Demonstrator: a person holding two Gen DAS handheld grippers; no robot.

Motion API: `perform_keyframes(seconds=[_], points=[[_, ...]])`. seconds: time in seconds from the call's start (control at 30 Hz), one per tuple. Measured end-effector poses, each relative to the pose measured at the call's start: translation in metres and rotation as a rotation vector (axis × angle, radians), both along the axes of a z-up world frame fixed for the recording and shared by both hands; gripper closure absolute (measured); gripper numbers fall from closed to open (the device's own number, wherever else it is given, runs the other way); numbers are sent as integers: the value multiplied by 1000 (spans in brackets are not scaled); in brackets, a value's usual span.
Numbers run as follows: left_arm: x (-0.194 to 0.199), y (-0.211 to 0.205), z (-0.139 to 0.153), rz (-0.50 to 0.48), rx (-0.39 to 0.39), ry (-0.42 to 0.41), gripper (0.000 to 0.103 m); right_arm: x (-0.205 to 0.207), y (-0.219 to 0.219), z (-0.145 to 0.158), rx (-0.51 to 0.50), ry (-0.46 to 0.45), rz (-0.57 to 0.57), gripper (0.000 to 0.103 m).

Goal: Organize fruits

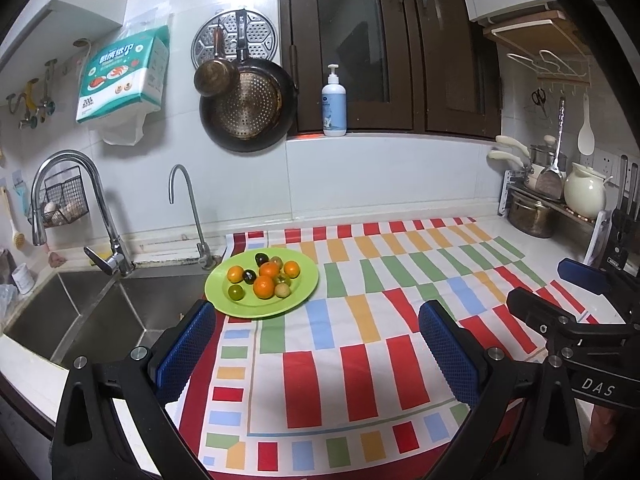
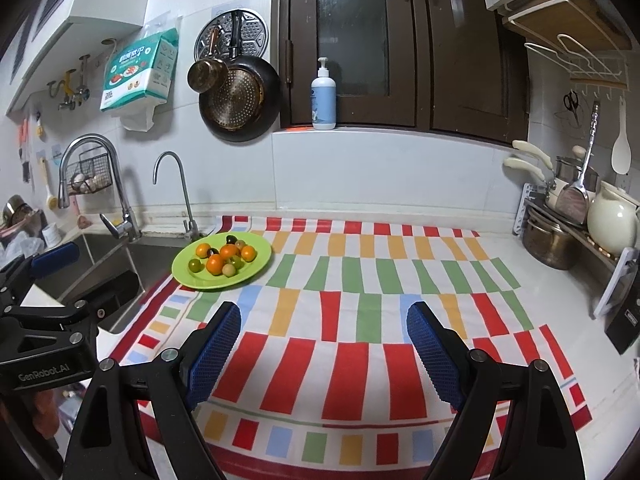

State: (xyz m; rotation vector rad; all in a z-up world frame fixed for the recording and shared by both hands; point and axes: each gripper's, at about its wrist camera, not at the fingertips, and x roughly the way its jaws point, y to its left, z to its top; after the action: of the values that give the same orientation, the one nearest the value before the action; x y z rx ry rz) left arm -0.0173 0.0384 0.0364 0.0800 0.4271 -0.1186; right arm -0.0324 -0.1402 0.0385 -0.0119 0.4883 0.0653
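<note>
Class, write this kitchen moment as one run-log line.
stage: approach | left gripper: open, empty | right gripper: open, empty | fruits: all on green plate beside sink | cloth: otherwise bare

Bare cloth [image 2: 360,280] before plate [image 2: 256,268]

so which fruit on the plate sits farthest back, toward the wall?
The dark, nearly black fruit at the back edge of the green plate; the other dark one sits mid-plate among the oranges.

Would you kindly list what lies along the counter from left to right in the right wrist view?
Steel sink → lime-green plate of small fruits → striped colourful cloth → steel pot → cream ceramic jar.
</note>
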Motion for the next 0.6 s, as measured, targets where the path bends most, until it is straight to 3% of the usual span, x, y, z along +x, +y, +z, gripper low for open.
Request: perform_keyframes(seconds=[0.6], points=[[-7,-7,6,0,13,-12,0,-7,-7,6,13,-18,0,17]])
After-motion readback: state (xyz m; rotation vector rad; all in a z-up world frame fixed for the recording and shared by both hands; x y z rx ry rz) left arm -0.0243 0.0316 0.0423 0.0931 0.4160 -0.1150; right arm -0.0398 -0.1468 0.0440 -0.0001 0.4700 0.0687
